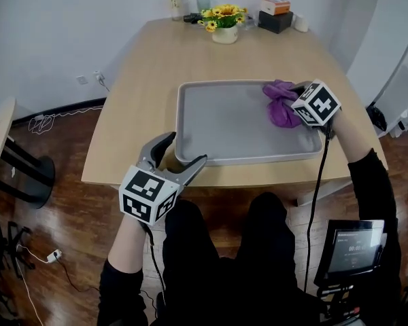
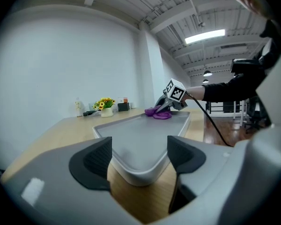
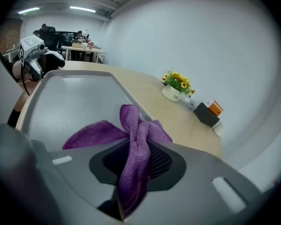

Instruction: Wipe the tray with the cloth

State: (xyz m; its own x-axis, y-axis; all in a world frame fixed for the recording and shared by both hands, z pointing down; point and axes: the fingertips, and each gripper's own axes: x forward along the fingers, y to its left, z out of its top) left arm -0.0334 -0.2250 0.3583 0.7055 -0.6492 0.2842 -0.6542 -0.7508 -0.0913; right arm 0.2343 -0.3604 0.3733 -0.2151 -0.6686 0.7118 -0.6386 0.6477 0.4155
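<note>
Light wooden table (image 1: 156,60) on dark wood floor (image 1: 68,202) (white walls (image 1: 54,26)).

The hand-held gripper (image 3: 135,162) clamps purple cloth (image 3: 133,135), seemingly touching the tray (image 3: 75,102).

one tray (image 1: 224,124), one cloth (image 1: 279,109), two claws (image 1: 188,148) (image 1: 290,99)

I see the cloth (image 1: 279,107) is purple; the tray (image 1: 224,124) plain grey; the table (image 1: 149,80) pale wood; the flowers (image 1: 222,11) yellow; the cube on my left gripper (image 1: 188,148) shows black-and-white squares.
</note>
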